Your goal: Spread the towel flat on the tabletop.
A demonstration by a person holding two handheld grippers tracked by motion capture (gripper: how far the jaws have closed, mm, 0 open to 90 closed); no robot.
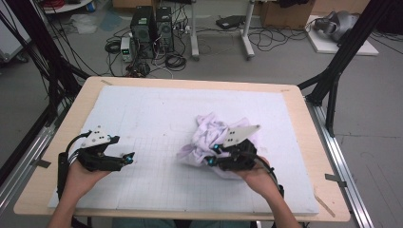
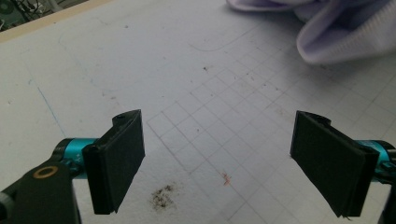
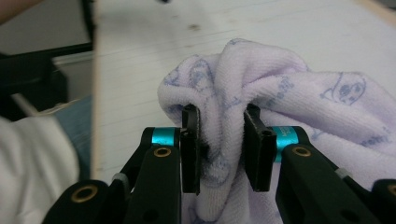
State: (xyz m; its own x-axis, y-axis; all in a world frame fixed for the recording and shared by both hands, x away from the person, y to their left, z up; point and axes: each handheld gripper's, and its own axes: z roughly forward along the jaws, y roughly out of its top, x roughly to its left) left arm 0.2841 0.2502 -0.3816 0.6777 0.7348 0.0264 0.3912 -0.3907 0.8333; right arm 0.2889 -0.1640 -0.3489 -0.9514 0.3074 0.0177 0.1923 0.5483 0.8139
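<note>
- One lavender towel (image 1: 214, 135), pinched by the right gripper (image 3: 220, 140).
- Two grippers; the left gripper (image 2: 219, 158) well apart from the towel.
- Two computer towers (image 1: 152, 31), far beyond both.

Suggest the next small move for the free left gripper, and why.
Probably bring the left gripper across the gridded mat to the near edge of the lilac towel. Its jaws stand wide apart with nothing between them, while the right gripper has a fold of the crumpled towel clamped. A second grip would likely be needed to spread it flat.
</note>
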